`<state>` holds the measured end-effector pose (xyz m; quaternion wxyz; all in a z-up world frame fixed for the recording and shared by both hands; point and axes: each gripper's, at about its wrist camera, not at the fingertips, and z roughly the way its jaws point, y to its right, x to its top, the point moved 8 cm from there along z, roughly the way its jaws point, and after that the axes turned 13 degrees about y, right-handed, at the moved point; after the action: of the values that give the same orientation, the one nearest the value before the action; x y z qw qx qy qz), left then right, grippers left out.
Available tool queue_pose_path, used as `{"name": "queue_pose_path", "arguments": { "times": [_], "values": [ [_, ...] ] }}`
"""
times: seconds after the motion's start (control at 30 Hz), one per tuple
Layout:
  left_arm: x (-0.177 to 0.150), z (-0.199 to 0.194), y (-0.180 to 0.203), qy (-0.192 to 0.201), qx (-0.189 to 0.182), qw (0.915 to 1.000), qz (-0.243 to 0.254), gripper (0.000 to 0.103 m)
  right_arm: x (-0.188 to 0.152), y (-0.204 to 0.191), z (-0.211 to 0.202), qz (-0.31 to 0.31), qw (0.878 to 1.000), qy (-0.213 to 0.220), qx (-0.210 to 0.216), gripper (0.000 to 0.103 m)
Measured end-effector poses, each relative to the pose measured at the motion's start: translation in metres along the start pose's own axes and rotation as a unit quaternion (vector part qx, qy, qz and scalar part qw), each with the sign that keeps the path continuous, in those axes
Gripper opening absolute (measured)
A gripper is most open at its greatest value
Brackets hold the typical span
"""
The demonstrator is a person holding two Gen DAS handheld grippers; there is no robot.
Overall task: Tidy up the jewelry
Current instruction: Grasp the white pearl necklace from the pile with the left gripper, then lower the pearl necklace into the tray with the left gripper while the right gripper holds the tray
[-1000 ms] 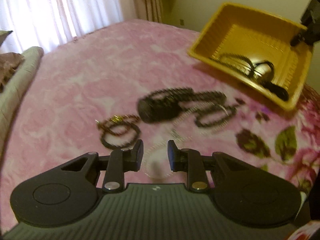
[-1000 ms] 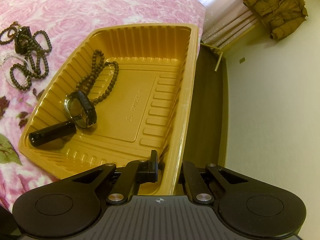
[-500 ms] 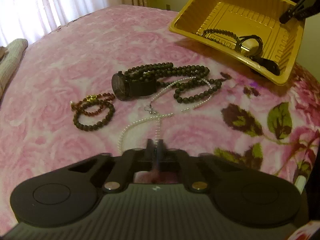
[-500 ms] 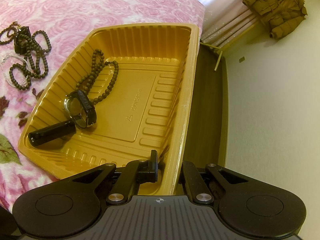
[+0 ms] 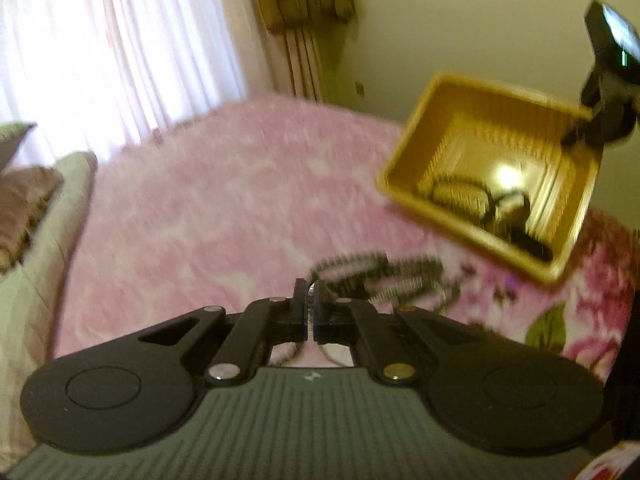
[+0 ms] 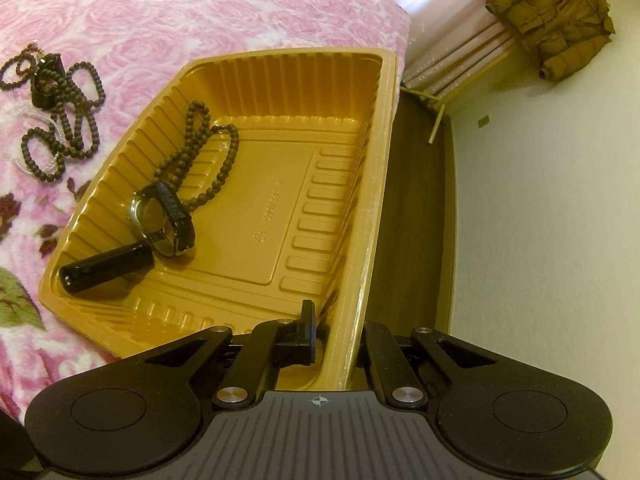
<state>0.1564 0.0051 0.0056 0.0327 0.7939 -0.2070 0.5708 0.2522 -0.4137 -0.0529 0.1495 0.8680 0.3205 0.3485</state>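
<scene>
Pinching pearl necklace (image 5: 325, 350) | left claw (image 5: 310, 292) raised | right claw (image 6: 340, 320) clamps tray rim (image 6: 372, 240)

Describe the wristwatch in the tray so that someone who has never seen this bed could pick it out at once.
Find the yellow ribbed tray on the pink rose-patterned bedspread. Along its left inner side lie three things in a row. The wristwatch is the middle one, between the brown bead strand and the black cylinder: the only one with a round, metal-rimmed face and a black strap.
</scene>
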Motion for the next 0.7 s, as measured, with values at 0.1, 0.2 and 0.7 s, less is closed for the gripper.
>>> {"name": "queue_pose_path", "arguments": {
  "times": [0.1,0.2,0.7],
  "values": [
    [0.027,-0.009,-0.008,0.03,0.01,0.9995,0.002,0.001,0.0,0.0,0.0,0.0,1.0,0.0,0.0,0.005],
    [0.05,-0.016,-0.013,0.056,0.017,0.9983,0.004,0.001,0.0,0.0,0.0,0.0,1.0,0.0,0.001,0.005],
    [0.114,-0.03,-0.006,0.113,0.002,0.9924,0.048,0.001,0.0,0.001,-0.002,0.0,1.0,0.003,0.002,0.005]
  ]
}}
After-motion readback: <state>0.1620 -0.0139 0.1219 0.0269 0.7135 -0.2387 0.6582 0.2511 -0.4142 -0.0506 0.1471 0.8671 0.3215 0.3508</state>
